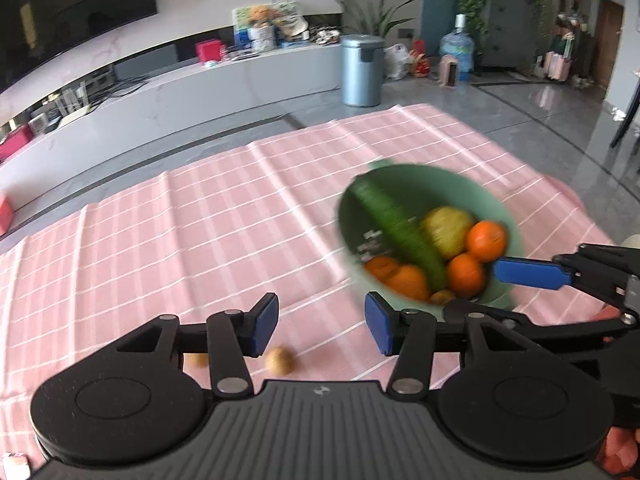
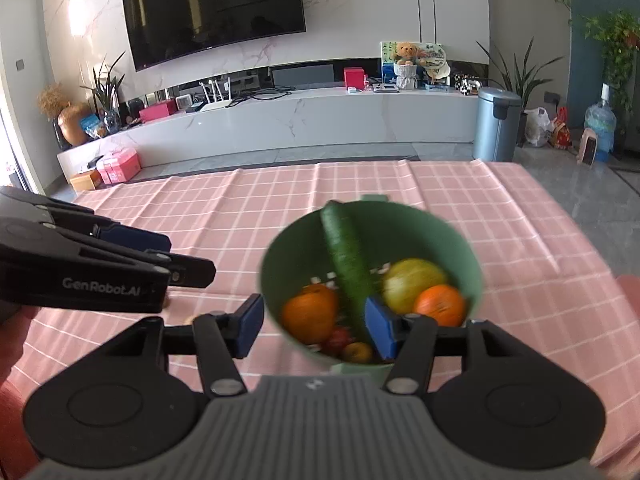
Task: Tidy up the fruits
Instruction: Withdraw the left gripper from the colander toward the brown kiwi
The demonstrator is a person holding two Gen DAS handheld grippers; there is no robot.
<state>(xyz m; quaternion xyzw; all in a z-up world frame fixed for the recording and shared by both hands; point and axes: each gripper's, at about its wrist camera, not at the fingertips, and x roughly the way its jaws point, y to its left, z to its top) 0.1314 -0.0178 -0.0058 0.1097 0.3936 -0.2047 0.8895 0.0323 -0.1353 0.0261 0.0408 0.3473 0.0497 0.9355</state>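
Left gripper [image 1: 321, 327]: blue pads apart, nothing between them, above pink checked tablecloth [image 1: 200, 220]. Two small brown round fruits [image 1: 280, 361] lie on the cloth just beneath it. Right gripper [image 2: 314, 326]: pads apart, empty, poised over near rim of green bowl [image 2: 464, 252]. Bowl stands on cloth and holds a cucumber [image 2: 348, 264] leaning on far rim, oranges [image 2: 310, 314], a yellow-green fruit [image 2: 412, 282], and small red and yellow pieces near the front wall.

The table is covered with a pink checked cloth [image 1: 240, 208] that has fold creases. On the cloth stands a green bowl [image 2: 460, 248] filled with fruit. Near the front edge lie two small brown round things [image 1: 280, 360], close together, blurred
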